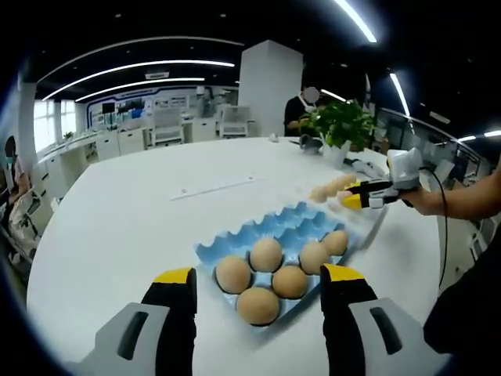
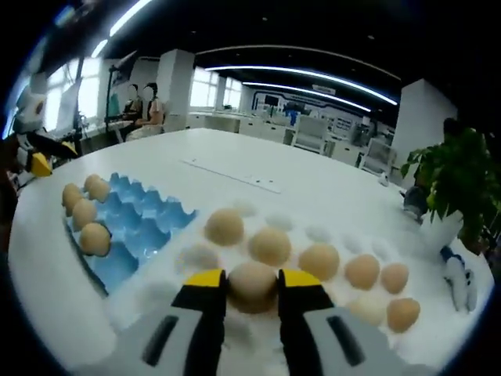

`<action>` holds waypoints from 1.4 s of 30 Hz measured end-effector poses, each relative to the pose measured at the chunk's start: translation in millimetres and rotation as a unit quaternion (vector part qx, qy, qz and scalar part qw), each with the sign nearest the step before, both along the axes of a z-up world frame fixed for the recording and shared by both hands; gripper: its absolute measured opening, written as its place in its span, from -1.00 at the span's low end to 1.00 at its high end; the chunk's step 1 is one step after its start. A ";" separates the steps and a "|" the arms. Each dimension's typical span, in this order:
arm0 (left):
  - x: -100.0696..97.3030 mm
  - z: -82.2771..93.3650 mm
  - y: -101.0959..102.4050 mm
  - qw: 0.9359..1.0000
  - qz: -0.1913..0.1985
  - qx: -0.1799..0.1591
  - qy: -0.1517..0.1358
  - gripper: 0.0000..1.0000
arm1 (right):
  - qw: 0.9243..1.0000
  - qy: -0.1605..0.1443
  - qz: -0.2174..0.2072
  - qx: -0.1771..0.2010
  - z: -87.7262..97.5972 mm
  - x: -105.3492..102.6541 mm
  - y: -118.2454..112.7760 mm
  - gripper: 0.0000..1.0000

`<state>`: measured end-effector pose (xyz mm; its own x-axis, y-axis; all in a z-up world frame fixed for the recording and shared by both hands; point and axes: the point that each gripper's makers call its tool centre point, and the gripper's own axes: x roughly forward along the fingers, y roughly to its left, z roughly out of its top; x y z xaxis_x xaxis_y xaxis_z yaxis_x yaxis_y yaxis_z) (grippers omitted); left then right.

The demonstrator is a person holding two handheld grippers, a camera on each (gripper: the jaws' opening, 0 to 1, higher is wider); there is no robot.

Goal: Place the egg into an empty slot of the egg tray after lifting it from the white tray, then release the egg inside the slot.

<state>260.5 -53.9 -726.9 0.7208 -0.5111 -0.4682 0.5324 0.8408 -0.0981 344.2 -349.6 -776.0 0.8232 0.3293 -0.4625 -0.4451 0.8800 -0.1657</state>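
Note:
The blue egg tray (image 1: pixel 274 223) lies on the white table just beyond my left gripper (image 1: pixel 258 276), which is open with nothing held. Several brown eggs (image 1: pixel 266 254) fill the tray's near slots; the far slots are bare. My right gripper (image 2: pixel 253 280) is down in the white tray (image 2: pixel 313 233), its yellow-tipped jaws closed against the sides of one egg (image 2: pixel 252 286). Several other eggs (image 2: pixel 270 244) sit in that tray. From the left gripper view, the right gripper (image 1: pixel 368 193) is held by a hand at the far right of the blue tray.
A potted plant (image 2: pixel 454 184) stands on the table behind the white tray, also seen as the plant (image 1: pixel 340 121). The blue tray (image 2: pixel 149 215) lies left of the white one, with the left gripper (image 2: pixel 35 160) at its far edge. A person (image 1: pixel 309 102) stands behind the table.

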 end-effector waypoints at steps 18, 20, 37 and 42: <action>-0.1 -1.2 1.3 1.000 0.004 0.001 0.003 0.31 | 0.996 -0.020 0.015 0.089 46.5 -3.5 31.6 -0.50; 0.8 -1.3 2.1 1.000 0.007 0.004 0.003 0.42 | 0.995 -0.017 0.026 0.098 48.8 -4.9 43.1 -0.50; 1.6 -2.8 -2.1 1.000 0.002 0.005 0.008 0.62 | 0.985 -0.003 0.124 0.118 55.7 -16.6 122.5 -0.50; 2.2 -2.3 -3.1 1.000 0.000 0.004 0.009 0.61 | 0.980 0.006 0.157 0.121 53.7 -19.8 150.1 -0.50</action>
<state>262.6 -57.0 -729.2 0.7129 -0.5074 -0.4841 0.5303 0.8418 -0.1013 324.4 -199.5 -722.3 0.6593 0.6663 -0.3484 -0.7005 0.7127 0.0373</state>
